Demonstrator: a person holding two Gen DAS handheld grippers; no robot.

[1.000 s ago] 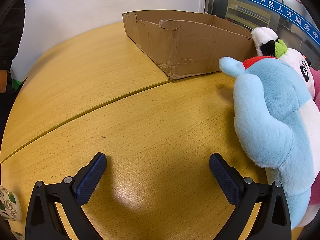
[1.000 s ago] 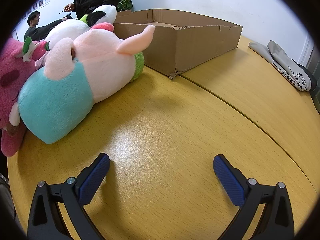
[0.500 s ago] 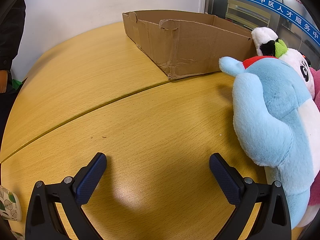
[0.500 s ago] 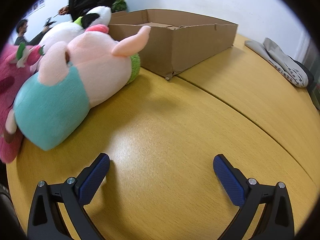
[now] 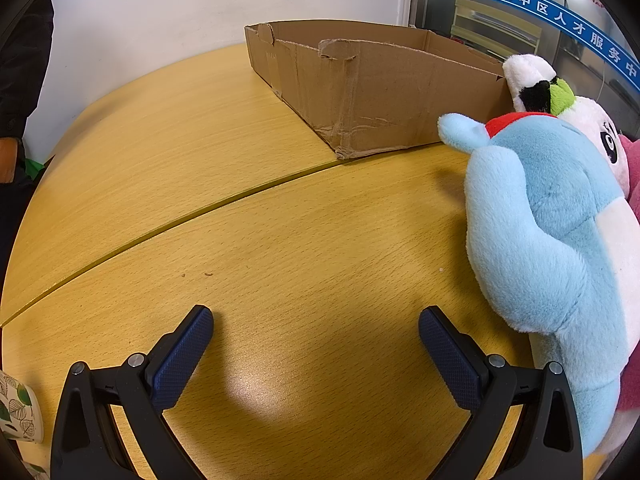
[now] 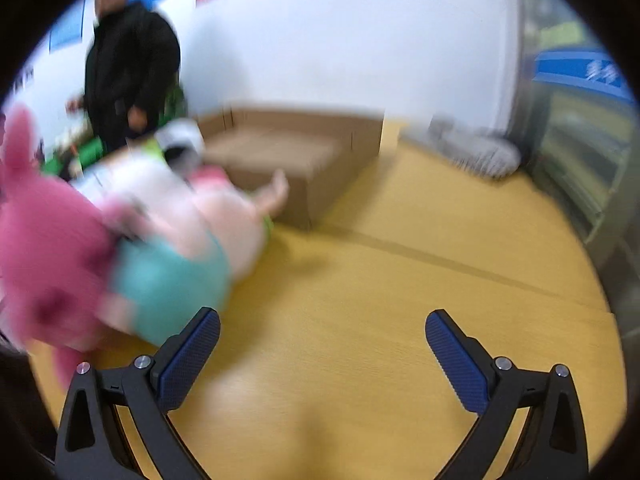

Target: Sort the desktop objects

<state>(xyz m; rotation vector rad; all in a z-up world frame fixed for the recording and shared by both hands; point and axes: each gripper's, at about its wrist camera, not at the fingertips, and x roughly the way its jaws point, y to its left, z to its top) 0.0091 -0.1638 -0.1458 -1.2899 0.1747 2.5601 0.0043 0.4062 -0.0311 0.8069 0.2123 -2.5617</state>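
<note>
Plush toys lie heaped on the wooden counter [image 5: 248, 240] just beside the open cardboard box [image 5: 372, 92]. The light-blue plush [image 5: 552, 240], with its white belly and a red bit at the head, leans at the right edge of the left wrist view. Behind it sits a white plush [image 5: 596, 128] with a black ear and green tuft, close against the box wall. The right wrist view is badly smeared, but it seems to show a pale-pink plush with a teal lower half [image 6: 188, 248] lying on its side next to a deep-pink one [image 6: 48, 248], their flanks touching.

All of them look light, soft and springy, with fuzzy pile that should not slip on ribbed pads. A squeeze would sink in without harm (nothing here looks fragile). The bellies are too broad to span; an ear, an arm or a fold of the body is the better hold, since a fat round middle could pop out as it rebounds.

The left gripper [image 5: 316, 336] hovers low over bare counter, jaws spread wide and holding nothing. The right gripper [image 6: 322, 336] is likewise wide and empty, its left finger nearest the teal end. What lies inside the box cannot be made out in either view.
</note>
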